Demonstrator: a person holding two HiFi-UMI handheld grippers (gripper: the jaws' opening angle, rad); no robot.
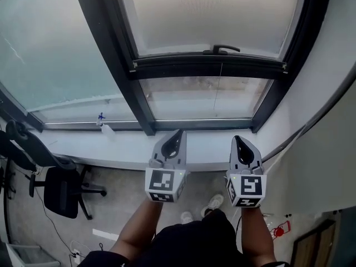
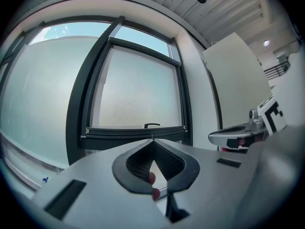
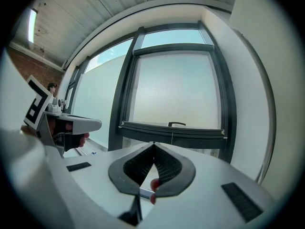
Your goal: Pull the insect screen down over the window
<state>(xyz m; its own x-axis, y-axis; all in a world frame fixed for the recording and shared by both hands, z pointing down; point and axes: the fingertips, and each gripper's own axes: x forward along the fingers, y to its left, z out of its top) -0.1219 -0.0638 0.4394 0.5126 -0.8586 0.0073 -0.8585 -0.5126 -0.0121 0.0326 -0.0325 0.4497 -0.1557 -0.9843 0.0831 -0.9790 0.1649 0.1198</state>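
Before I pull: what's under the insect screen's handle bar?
A thin cord hangs from the handle bar across uncovered glass, above the lower frame. Whatever lies beyond the glass is blurred.

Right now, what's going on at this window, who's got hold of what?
A person faces the window with a gripper in each hand. The left tongs and right tongs are both shut, empty, pointing level near the sill and touching nothing. The dark bar with its handle sits partway down the pane, a clearer strip of glass below it and a thin cord hanging from its middle. Neither bar nor cord is gripped yet.
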